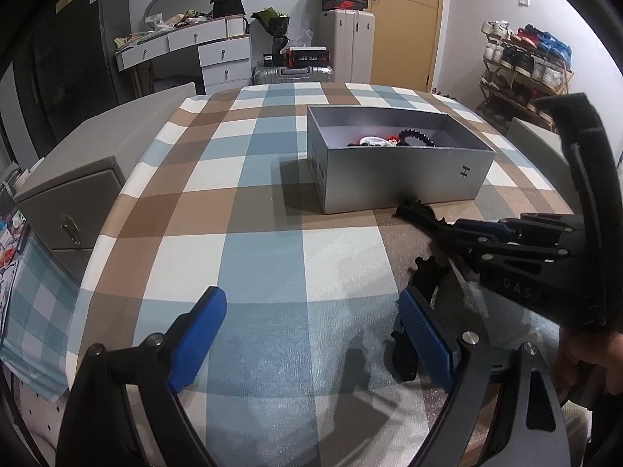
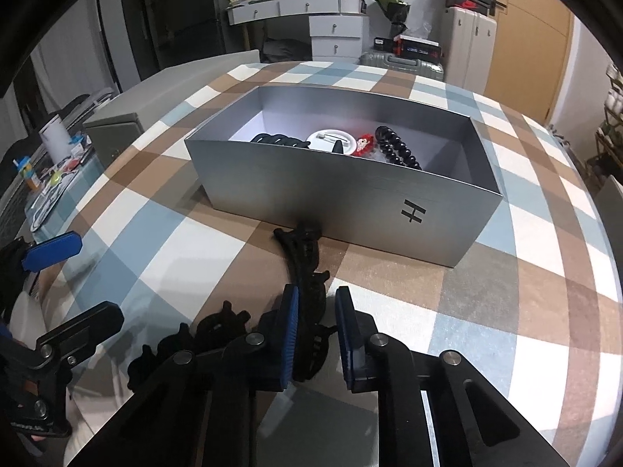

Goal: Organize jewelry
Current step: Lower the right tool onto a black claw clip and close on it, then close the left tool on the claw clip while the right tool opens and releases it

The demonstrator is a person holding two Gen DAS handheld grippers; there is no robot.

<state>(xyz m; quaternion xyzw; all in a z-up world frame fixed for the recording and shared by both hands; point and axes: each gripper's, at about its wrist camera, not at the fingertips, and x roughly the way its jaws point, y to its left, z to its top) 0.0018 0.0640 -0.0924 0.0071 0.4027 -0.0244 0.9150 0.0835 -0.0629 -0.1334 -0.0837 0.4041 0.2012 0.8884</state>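
A grey open box (image 2: 350, 194) stands on the checked tablecloth and holds a black bead bracelet (image 2: 397, 148), a white round case (image 2: 331, 141), a red charm (image 2: 365, 144) and a black chain. A black lacy necklace (image 2: 307, 272) lies on the cloth from the box's front wall toward me. My right gripper (image 2: 316, 330) straddles its near end with the jaws a little apart, the left pad touching it. My left gripper (image 1: 311, 330) is open and empty over the cloth, left of the right gripper (image 1: 420, 241). The box shows in the left view (image 1: 397, 179).
The table's left edge borders a grey cabinet (image 1: 74, 194). A desk with drawers (image 1: 194, 46), suitcases (image 1: 346, 46) and a shoe rack (image 1: 521, 66) stand beyond the table. A cluttered low tray (image 2: 50, 186) sits off the left edge.
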